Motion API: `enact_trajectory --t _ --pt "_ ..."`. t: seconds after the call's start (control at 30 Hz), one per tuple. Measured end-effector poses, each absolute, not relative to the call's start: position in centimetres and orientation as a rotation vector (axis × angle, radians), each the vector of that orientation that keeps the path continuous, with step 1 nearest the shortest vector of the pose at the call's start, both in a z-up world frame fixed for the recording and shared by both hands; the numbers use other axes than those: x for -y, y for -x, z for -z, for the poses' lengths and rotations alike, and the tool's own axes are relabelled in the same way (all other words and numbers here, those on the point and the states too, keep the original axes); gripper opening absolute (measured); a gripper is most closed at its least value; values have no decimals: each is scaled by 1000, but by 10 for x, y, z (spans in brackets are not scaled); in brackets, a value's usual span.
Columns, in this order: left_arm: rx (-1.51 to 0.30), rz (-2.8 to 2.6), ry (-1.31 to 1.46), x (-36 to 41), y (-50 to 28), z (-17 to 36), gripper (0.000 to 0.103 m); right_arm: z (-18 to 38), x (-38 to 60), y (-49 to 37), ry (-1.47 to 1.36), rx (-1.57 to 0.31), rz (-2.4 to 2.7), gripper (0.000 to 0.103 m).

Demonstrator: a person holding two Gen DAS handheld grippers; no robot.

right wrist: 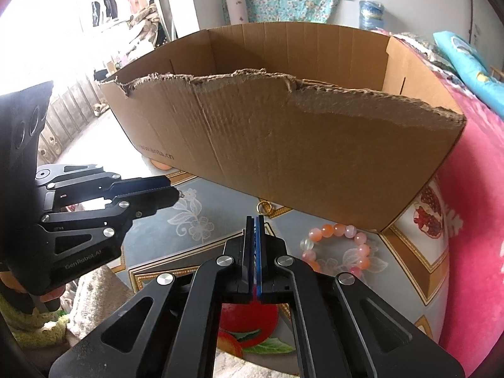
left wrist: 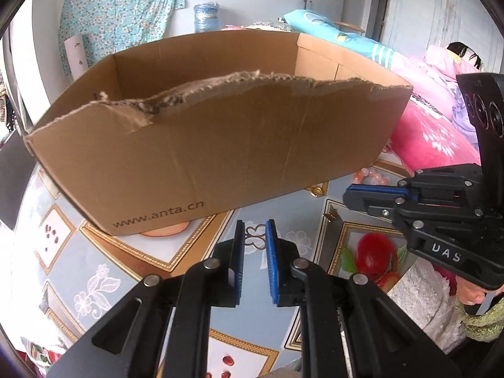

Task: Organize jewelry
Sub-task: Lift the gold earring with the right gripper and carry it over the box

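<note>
A torn-edged cardboard box [left wrist: 189, 157] printed "www.anta.cn" stands on the patterned table; it also shows in the right wrist view [right wrist: 299, 145]. A pink and orange bead bracelet [right wrist: 338, 247] lies on the table in front of the box's right corner, partly seen in the left wrist view [left wrist: 371, 174]. A gold ring [right wrist: 265, 208] lies by the box's base, also in the left wrist view [left wrist: 316, 190]. A small gold star piece [left wrist: 331, 216] lies near it. My left gripper [left wrist: 255, 230] is open a little and empty. My right gripper [right wrist: 254, 220] is shut with nothing seen between its fingers.
The table wears a printed fruit-and-flower cloth [left wrist: 104, 252]. A pink blanket [right wrist: 478, 189] and bedding lie to the right of the box. The box's inside floor is hidden. The right gripper's body [left wrist: 441, 208] hangs at the right of the left wrist view.
</note>
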State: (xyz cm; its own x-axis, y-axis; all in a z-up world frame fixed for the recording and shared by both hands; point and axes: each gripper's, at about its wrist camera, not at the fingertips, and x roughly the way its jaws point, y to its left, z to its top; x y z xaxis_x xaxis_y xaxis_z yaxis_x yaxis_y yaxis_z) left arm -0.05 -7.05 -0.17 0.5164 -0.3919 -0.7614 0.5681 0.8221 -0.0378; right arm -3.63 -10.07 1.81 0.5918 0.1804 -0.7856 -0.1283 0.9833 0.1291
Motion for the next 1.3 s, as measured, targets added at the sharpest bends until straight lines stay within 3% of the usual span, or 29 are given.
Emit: enact_trajectory --t 0.07,0.13,0.2,0.43,0.6,1.3 --pt "-851 573 -225 68 2 2 12 -17 104 33 -83 -930 -188 4" --pt "-860 566 -216 65 3 4 12 -15 102 32 -90 -951 -215 18" --pt "-863 563 -212 62 4 5 12 -14 98 33 -76 -950 -221 23" --pt "-858 558 -210 61 4 6 12 -6 82 19 -2 -975 -205 23" --pt "-861 556 -212 59 3 8 12 -3 73 16 71 -965 -163 12" --pt "-874 539 -210 60 -1 10 12 -7 87 8 26 -972 -176 10"
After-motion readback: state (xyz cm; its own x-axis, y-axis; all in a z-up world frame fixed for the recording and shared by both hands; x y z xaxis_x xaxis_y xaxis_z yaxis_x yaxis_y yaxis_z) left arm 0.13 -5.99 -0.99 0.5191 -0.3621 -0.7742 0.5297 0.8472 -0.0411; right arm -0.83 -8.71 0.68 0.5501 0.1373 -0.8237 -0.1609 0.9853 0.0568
